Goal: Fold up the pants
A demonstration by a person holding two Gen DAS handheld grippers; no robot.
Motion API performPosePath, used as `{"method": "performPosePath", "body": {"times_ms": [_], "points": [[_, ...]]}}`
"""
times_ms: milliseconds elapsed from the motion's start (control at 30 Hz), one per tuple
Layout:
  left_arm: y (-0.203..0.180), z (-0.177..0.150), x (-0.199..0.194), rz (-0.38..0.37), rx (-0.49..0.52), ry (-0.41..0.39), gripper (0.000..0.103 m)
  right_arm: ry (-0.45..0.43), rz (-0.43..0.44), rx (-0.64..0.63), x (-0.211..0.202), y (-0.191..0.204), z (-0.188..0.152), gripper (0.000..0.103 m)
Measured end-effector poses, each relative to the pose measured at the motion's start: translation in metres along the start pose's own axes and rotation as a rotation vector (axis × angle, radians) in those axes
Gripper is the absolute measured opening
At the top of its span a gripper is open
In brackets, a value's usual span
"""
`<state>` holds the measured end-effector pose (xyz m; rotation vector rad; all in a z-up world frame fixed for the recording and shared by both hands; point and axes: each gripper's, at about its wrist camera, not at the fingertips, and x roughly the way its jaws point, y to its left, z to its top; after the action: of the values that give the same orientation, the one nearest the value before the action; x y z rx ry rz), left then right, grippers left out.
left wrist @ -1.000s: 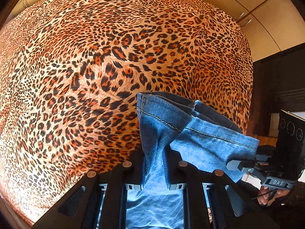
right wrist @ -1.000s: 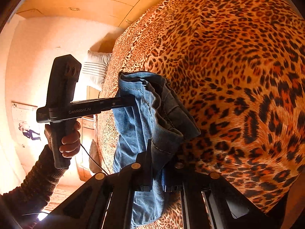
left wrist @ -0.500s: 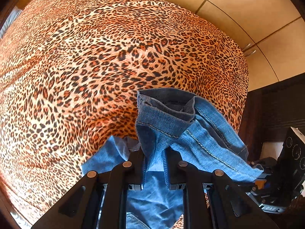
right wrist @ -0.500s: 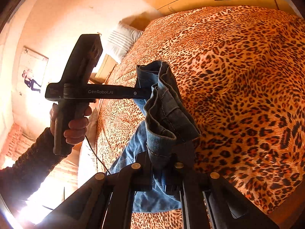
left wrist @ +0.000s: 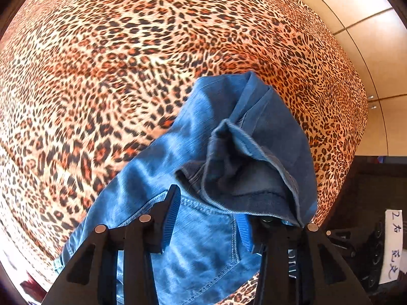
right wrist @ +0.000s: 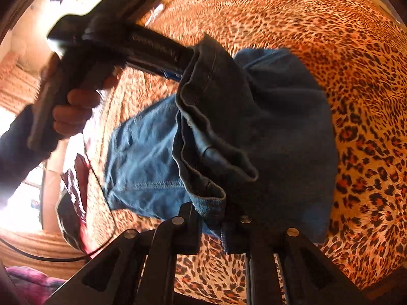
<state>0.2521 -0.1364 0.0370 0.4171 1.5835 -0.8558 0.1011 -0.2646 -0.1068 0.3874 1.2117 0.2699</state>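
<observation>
Blue denim pants [left wrist: 152,178] lie on a leopard-print bed cover [left wrist: 101,76], their leg ends folded back over the upper part. My left gripper [left wrist: 213,211] points steeply down, its jaws wide apart and opening. The bunched hem [left wrist: 241,167] drapes over its right finger, and neither pad presses it. In the right wrist view the hem [right wrist: 216,127] hangs between the fingers of my right gripper [right wrist: 211,216], whose jaws are parting slightly and no longer clamp it. A hand [right wrist: 73,109] holds the left gripper [right wrist: 183,63] at the hem's far end.
Wooden wardrobe panels [left wrist: 368,38] stand beyond the bed's far edge. A red and black item [right wrist: 76,190], a black cable [right wrist: 51,256] and a pink cloth [right wrist: 30,284] lie off the bed's near side. Leopard cover [right wrist: 356,76] spreads to the right of the pants.
Both grippers carried the leg ends across the bed and over the rest of the pants, rolling as they went. Both were shut on the hem; now their jaws have parted.
</observation>
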Motion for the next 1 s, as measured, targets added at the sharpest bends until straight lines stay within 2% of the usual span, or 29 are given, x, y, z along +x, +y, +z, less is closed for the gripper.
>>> {"method": "performPosePath", "body": {"times_ms": [33, 67, 100, 167, 233, 267, 400, 533, 700, 867, 1000], "points": [[0.006, -0.009, -0.005, -0.004, -0.017, -0.013, 0.043, 0.024, -0.013, -0.031, 0.005, 0.005, -0.002, 0.02], [0.012, -0.018, -0.01, -0.006, -0.037, -0.023, 0.048, 0.042, -0.011, -0.057, 0.006, 0.008, -0.003, 0.022], [0.018, -0.027, -0.015, -0.016, -0.06, -0.036, 0.058, 0.057, -0.007, -0.077, 0.004, 0.011, -0.005, 0.023], [0.03, -0.046, -0.025, -0.021, -0.116, -0.073, 0.063, 0.066, -0.005, -0.112, -0.008, 0.015, -0.009, 0.025], [0.042, -0.064, -0.03, -0.047, -0.175, -0.089, 0.063, 0.054, 0.004, -0.151, -0.025, 0.015, -0.008, 0.027], [0.046, -0.074, -0.033, -0.07, -0.216, -0.097, 0.063, 0.04, 0.005, -0.166, -0.035, 0.012, -0.005, 0.032], [0.054, -0.117, -0.036, -0.194, -0.391, -0.145, 0.064, -0.01, 0.027, -0.145, -0.067, -0.023, 0.022, 0.035], [0.03, -0.159, -0.026, -0.297, -0.53, -0.194, 0.066, -0.022, 0.078, -0.139, -0.082, -0.053, 0.063, 0.038], [-0.018, -0.196, -0.003, -0.286, -0.711, -0.238, 0.068, 0.046, 0.159, -0.257, -0.065, -0.066, 0.123, 0.038], [-0.048, -0.2, 0.03, -0.251, -0.939, -0.249, 0.068, 0.148, 0.217, -0.414, -0.04, -0.072, 0.157, 0.038], [-0.059, -0.196, 0.048, -0.224, -1.076, -0.26, 0.068, 0.207, 0.235, -0.504, -0.026, -0.075, 0.172, 0.038]]}}
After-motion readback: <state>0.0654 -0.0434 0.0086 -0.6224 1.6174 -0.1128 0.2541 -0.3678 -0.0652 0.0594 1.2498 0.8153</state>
